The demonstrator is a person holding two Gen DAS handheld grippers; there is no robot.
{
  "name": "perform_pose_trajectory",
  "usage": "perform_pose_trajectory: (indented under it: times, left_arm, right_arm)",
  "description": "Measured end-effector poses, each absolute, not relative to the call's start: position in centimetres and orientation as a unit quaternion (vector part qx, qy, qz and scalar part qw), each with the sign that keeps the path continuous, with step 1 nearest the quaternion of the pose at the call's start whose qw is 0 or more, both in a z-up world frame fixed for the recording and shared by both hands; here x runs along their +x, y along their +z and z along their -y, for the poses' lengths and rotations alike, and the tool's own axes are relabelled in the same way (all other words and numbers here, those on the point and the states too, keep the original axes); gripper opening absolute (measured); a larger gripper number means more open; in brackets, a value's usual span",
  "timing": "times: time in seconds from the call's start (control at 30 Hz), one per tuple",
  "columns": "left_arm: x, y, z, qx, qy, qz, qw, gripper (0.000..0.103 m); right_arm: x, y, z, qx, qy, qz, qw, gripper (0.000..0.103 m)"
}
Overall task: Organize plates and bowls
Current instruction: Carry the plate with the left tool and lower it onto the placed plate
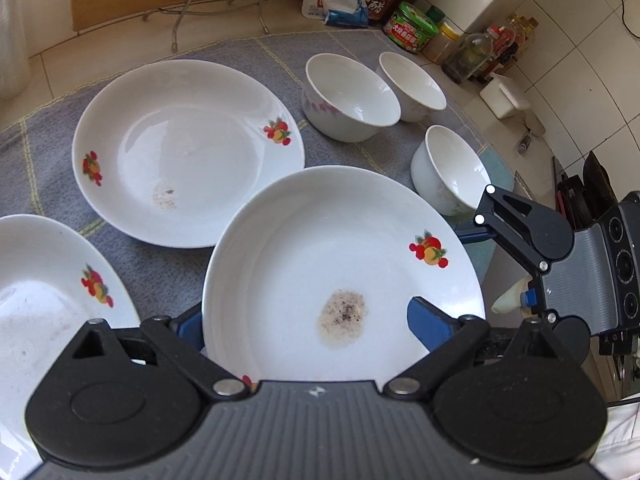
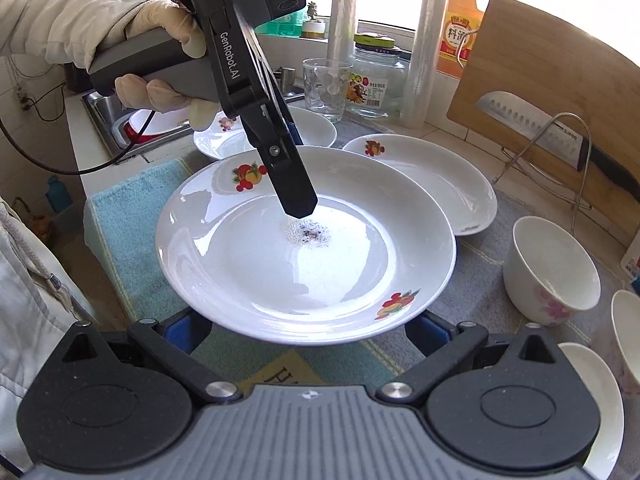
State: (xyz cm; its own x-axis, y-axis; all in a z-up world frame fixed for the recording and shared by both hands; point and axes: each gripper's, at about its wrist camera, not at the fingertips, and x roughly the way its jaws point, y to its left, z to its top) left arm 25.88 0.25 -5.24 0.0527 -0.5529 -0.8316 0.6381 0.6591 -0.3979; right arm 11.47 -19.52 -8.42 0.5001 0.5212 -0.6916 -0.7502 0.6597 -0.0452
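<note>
My left gripper (image 1: 308, 328) pinches the round white fruit-printed plate's (image 1: 344, 264) rim, one finger (image 1: 426, 326) inside; it lies nearly level. My right gripper's (image 2: 308, 330) jaws, spread, straddle its opposite edge.

Home kitchen: sink (image 2: 105, 109), cleaver (image 2: 536, 126), condiment jars (image 1: 412, 28).

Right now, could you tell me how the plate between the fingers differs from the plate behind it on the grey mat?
The held plate is raised, with the left gripper at its rim; the far plate lies flat on the grey mat, untouched. The held plate carries a dense speckled brown stain at its centre, the far plate only a faint smudge near its edge. Both are white, shallow, with red fruit motifs.
</note>
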Motion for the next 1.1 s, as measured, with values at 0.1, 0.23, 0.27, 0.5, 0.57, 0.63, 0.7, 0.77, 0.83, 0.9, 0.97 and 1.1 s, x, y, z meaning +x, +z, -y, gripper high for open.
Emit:
perform_pose_trajectory:
  times: [0.1, 0.23, 0.27, 0.5, 0.57, 0.63, 0.7, 0.77, 0.83, 0.9, 0.97, 1.1]
  left_arm:
    - [25.9, -4.8, -2.3, 0.027, -0.397, -0.548, 0.736, 0.097]
    - [26.0, -4.3, -4.9, 0.011, -0.379, -0.543, 0.749, 0.097]
    - [26.1, -4.2, -5.6, 0.008, -0.375, -0.541, 0.753, 0.097]
    - [26.8, -4.1, -10.3, -0.015, -0.346, -0.534, 0.772, 0.097]
    - [27.1, -4.2, -11.6, -0.02, -0.339, -0.532, 0.775, 0.097]
    - [27.5, -4.4, -12.5, -0.025, -0.335, -0.532, 0.777, 0.097]
    - [27.9, -4.5, -13.4, -0.029, -0.332, -0.53, 0.78, 0.097]
    - [28.3, -4.8, -14.1, -0.031, -0.329, -0.53, 0.781, 0.097]
    - [28.7, -5.0, -14.8, -0.035, -0.327, -0.53, 0.782, 0.097]
    - [29.1, -5.4, -15.3, -0.039, -0.326, -0.53, 0.782, 0.097]
    - [29.5, -5.7, -15.7, -0.041, -0.325, -0.53, 0.782, 0.097]
    - [30.1, -6.3, -16.1, -0.044, -0.326, -0.534, 0.779, 0.097]
  right_arm:
    - [12.4, -8.2, 18.1, -0.181, 0.391, -0.325, 0.842, 0.103]
    - [14.0, -8.0, 16.2, -0.183, 0.415, -0.322, 0.831, 0.103]
    - [14.4, -7.9, 15.6, -0.186, 0.42, -0.321, 0.828, 0.103]
    - [16.7, -7.7, 11.6, -0.193, 0.45, -0.316, 0.812, 0.103]
    - [17.3, -7.8, 10.5, -0.193, 0.455, -0.318, 0.809, 0.103]
    - [17.8, -8.0, 9.6, -0.193, 0.458, -0.321, 0.806, 0.103]
    - [18.4, -8.1, 8.8, -0.192, 0.461, -0.324, 0.804, 0.103]
    - [18.9, -8.2, 8.2, -0.189, 0.463, -0.327, 0.802, 0.103]
    - [19.4, -8.3, 7.5, -0.188, 0.463, -0.33, 0.8, 0.103]
    - [19.8, -8.4, 7.1, -0.189, 0.464, -0.334, 0.799, 0.103]
    - [20.1, -8.4, 6.8, -0.187, 0.463, -0.338, 0.798, 0.103]
    - [20.6, -8.4, 6.4, -0.185, 0.463, -0.345, 0.796, 0.103]
